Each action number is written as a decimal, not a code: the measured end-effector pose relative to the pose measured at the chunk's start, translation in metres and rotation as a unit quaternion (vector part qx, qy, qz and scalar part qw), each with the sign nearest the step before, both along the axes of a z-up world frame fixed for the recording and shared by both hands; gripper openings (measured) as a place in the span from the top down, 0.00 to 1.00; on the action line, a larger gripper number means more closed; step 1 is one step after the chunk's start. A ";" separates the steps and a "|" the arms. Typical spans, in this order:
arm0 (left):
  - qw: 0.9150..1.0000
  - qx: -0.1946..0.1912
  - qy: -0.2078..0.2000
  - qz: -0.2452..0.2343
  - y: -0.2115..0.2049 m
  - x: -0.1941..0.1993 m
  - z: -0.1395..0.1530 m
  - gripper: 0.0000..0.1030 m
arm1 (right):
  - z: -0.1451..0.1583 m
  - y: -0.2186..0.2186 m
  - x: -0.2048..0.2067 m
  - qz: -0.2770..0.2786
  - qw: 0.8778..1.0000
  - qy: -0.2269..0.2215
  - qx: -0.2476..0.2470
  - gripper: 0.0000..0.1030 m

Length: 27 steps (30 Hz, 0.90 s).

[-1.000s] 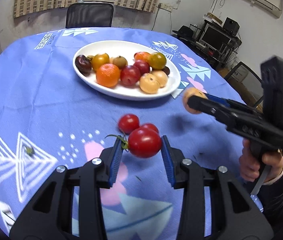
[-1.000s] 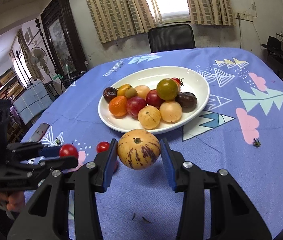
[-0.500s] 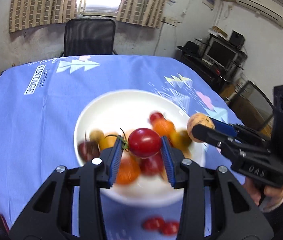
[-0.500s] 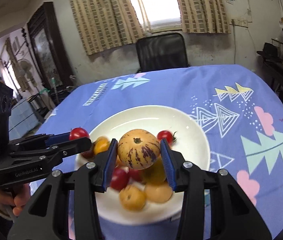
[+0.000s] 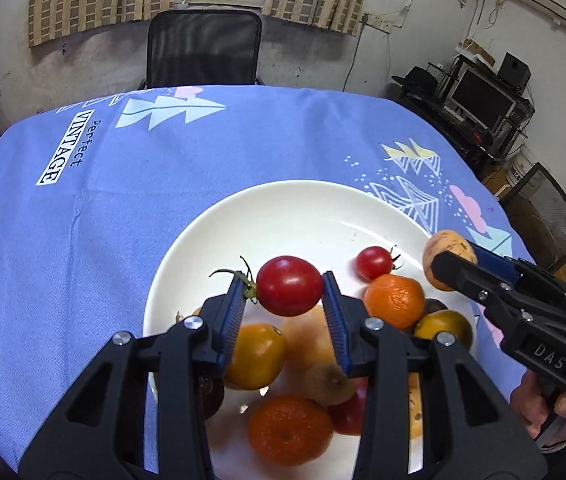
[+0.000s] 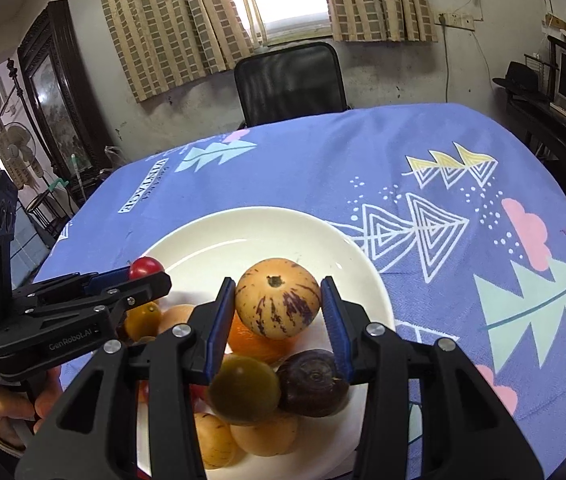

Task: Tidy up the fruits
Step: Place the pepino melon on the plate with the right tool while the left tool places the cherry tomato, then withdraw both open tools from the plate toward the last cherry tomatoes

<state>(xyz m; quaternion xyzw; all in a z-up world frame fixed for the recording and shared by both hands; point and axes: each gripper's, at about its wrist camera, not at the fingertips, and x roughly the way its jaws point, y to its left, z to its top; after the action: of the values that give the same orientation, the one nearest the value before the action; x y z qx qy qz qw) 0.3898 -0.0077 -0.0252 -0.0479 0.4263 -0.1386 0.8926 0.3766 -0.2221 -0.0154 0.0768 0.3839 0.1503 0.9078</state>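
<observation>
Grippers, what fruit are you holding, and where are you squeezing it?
Left gripper squeezes a red tomato by its sides; right gripper squeezes a striped melon by its sides.

The blue tablecloth point(image 5: 131, 216) on the tabletop carries the printed words "Perfect" and, in a white box beside it, "VINTAGE"; the right wrist view shows that box too, where "VINTAGE" can just be made out. The black body of the right tool point(image 5: 449, 258) bears the raised letters "DAS". The left tool point(image 6: 147, 276) is marked "GenRobot.AI" on its side, with smaller print below it too small to read.

Both grippers carried tomato point(image 5: 289, 286), striped melon point(image 6: 277, 298) from tablecloth to above plate point(image 5: 283, 208)
</observation>
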 end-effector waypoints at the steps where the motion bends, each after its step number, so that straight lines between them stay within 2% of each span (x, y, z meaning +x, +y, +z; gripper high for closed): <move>1: 1.000 -0.001 0.004 0.003 0.000 0.001 -0.001 0.62 | -0.001 -0.001 0.001 -0.004 1.000 0.003 0.003 0.57; 4: 1.000 0.012 0.002 0.015 -0.001 0.001 0.000 0.54 | 0.003 -0.008 -0.002 -0.015 1.000 0.007 0.016 0.54; 5: 1.000 0.021 -0.004 0.020 -0.001 -0.002 0.004 0.43 | 0.007 -0.011 -0.006 -0.016 1.000 0.005 0.025 0.53; 8: 0.999 0.027 -0.022 0.022 0.000 -0.014 0.017 0.42 | 0.026 -0.016 -0.026 -0.012 0.999 -0.016 0.033 0.52; 13: 0.998 0.039 -0.050 0.023 -0.002 -0.044 0.042 0.36 | 0.045 -0.019 -0.066 -0.007 0.998 -0.042 0.035 0.45; 16: 0.997 0.046 -0.066 0.021 -0.005 -0.067 0.054 0.20 | 0.050 -0.020 -0.091 0.000 0.998 -0.053 0.045 0.45; 17: 0.996 0.049 -0.074 0.022 -0.006 -0.077 0.058 0.13 | 0.051 -0.020 -0.100 0.003 0.997 -0.054 0.048 0.44; 22: 0.991 0.080 -0.107 0.013 -0.013 -0.123 0.070 0.09 | 0.047 -0.013 -0.137 0.018 0.997 -0.067 0.034 0.44; 24: 0.989 0.087 -0.115 0.014 -0.010 -0.144 0.069 0.05 | 0.037 -0.005 -0.152 0.044 0.996 -0.067 0.028 0.42; 27: 0.989 0.088 -0.119 0.021 0.004 -0.172 0.057 0.02 | 0.018 0.011 -0.167 0.096 0.994 -0.059 -0.011 0.42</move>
<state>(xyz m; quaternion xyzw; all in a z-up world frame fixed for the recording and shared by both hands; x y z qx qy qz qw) 0.2175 -0.0038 0.0316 0.0391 0.3266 -0.0869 0.9404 0.2099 -0.2111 0.0025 0.0209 0.3370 0.2367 0.9110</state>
